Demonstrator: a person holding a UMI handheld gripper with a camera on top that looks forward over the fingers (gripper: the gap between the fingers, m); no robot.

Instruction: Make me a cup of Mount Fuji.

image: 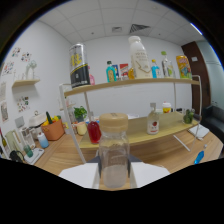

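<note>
Gripper fingers: pale pads visible at either side of a clear bottle with tan lid; whether both pads press on it cannot be told. Bottle upright, dead centre, between the pads. Beyond it, 12 o'clock: two-tier wooden shelf. Lower tier: red-filled jar at 11 o'clock, small sauce bottle at 1 o'clock. Upper tier: dark canister, white jug. Orange pot at 10 o'clock.

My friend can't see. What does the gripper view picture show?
A clear jar with a tan lid stands between the two white tongs, which are open around it on a wooden table. Beyond it, a two-level shelf holds bottles and cans, with a small red bottle just behind the jar.
</note>
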